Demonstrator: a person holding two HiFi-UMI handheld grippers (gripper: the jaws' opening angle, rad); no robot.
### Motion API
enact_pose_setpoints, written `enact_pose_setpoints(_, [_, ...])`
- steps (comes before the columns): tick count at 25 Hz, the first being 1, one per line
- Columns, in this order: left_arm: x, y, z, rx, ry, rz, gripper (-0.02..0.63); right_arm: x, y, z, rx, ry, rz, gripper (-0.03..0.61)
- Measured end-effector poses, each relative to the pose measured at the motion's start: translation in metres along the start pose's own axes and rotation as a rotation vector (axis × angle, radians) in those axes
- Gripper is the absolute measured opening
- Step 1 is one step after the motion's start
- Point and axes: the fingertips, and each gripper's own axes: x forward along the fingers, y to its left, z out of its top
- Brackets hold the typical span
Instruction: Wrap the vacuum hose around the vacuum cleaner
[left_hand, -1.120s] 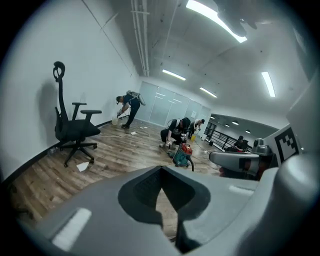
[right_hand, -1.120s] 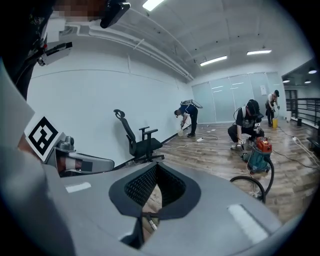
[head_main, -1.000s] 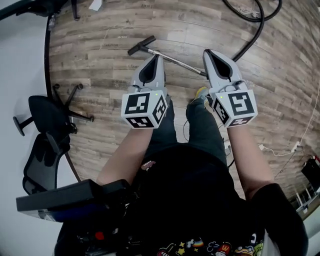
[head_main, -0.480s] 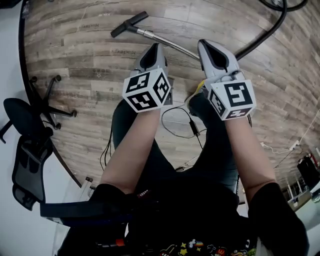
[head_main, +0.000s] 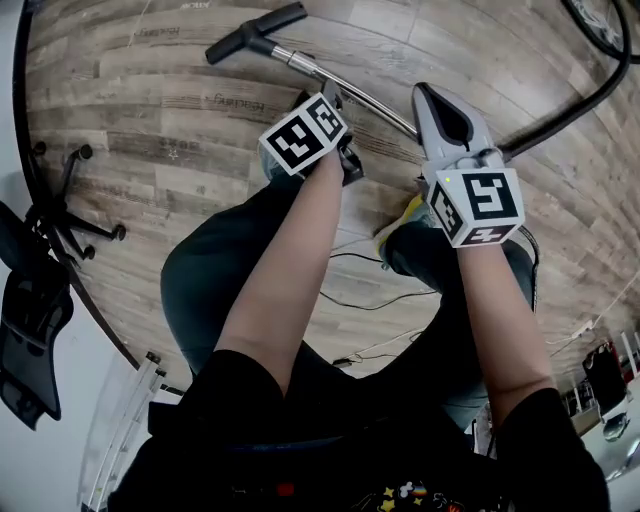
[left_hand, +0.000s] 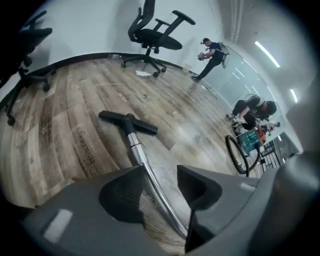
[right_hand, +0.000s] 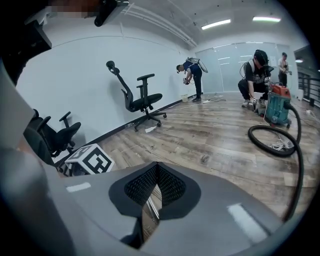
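- Change: L gripper (left_hand: 160, 167) has dropped low and reached fwd since a sec ago. It was up beside R gripper (head_main: 432, 100), now it is down by the tube (head_main: 340, 85).
- The person has also leaned fwd. The tube and its floor head (head_main: 250, 30) now sit closer under the arms.
- Means: I think the task is only starting. This looks like a reach to pick up the tube end, and no wrap is done yet.
- L fingers (left_hand: 122, 195): wide apart, holding nothing. The tube runs right thru the gap, closer to the left-hand finger in L gripper view. Can't tell if it touches.
- R gripper: tips pressed together, nothing held. A bit of shiny metal, prob. the tube, shows thru the small slot below the tips, behind them. R sits higher, just above the tube's near part.
- Tube lies flat on the wood floor (head_main: 150, 150), floor head at the far end.
- Hose (head_main: 590, 95): black, joins the tube near R gripper, then curves off to the right.
- Vac (right_hand: 277, 105): teal, well apart, across the room, with the hose looped on the floor by it.
- Next, I guess: close L on the tube, then carry it to the vac. It may slip, as it's smooth metal.
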Motion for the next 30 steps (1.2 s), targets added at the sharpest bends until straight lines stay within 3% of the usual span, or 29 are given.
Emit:
enact_pose_setpoints(5, [0.083, 0.042, -0.033, -0.136, 0.030, 0.059, 0.212, 0.044, -0.015, -0.039, -0.042, 0.014, 0.009, 0.026])
enact_pose_setpoints(10, [0.140, 0.059, -0.036, -0.236, 0.027, 0.120, 0.222, 0.065, -0.031, -0.051, -0.134, 0.014, 0.031, 0.026])
enact_pose_setpoints(18, [0.176, 0.067, -0.042, -0.353, 0.040, 0.157, 0.230, 0.075, -0.037, -0.065, -0.151, 0.006, 0.028, 0.026])
enact_pose_setpoints(24, [0.177, 0.073, -0.044, -0.316, 0.023, 0.252, 0.179, 0.077, -0.041, -0.062, -0.165, -0.023, 0.031, 0.026])
enact_pose_setpoints(30, [0.176, 0.062, -0.035, -0.402, 0.031, 0.189, 0.150, 0.070, -0.045, -0.048, -0.166, -0.046, 0.011, 0.026])
